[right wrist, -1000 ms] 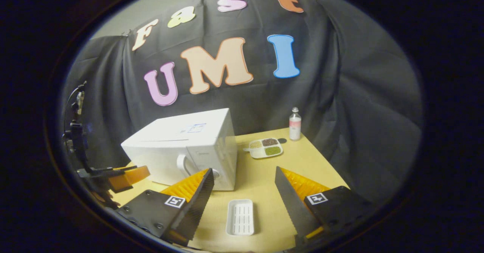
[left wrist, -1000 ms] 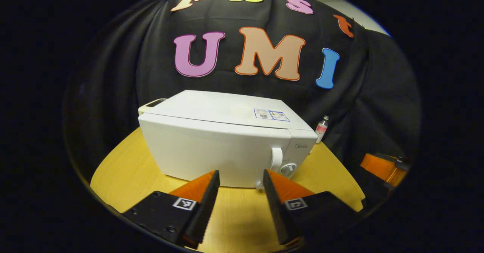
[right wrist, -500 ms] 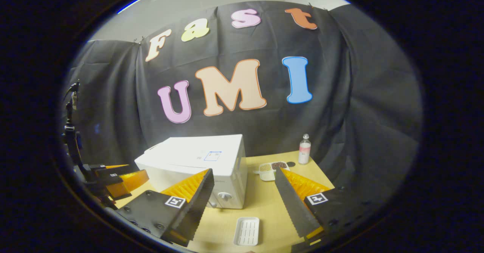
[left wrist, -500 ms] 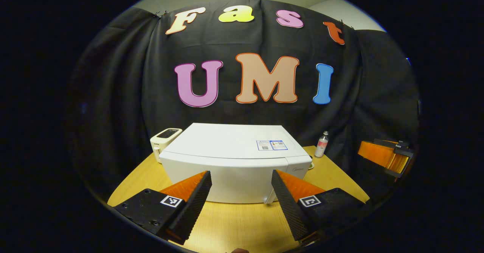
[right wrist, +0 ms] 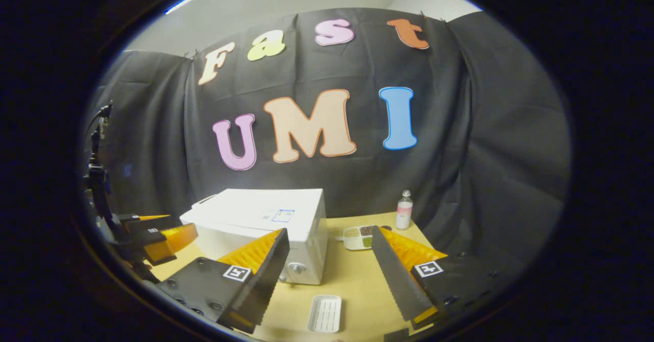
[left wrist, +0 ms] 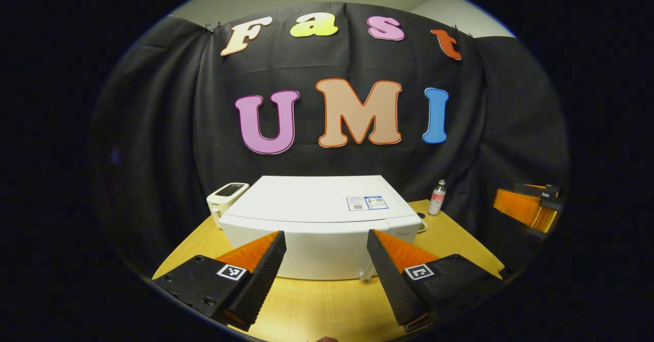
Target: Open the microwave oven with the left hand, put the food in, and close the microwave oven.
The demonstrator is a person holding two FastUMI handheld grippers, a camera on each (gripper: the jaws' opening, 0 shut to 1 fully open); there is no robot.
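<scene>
The white microwave oven (left wrist: 317,214) sits closed on the wooden counter (left wrist: 327,306), straight ahead of the left tool (left wrist: 327,263), whose fingers are spread and hold nothing. The right tool (right wrist: 329,263) is also spread and empty, above a white tray (right wrist: 325,313). The divided food dish (right wrist: 357,235) lies right of the oven, near a small bottle (right wrist: 404,210).

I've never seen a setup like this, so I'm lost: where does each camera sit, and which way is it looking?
Left gripper view: rides on the left hand-held gripper, open, facing the closed microwave head-on; the right hand-held gripper shows far right.
Right gripper view: rides on the right hand-held gripper, open, looking past the microwave's right end toward the food tray; the left hand-held gripper shows left.
Shared: microwave, bottle, table.
</scene>
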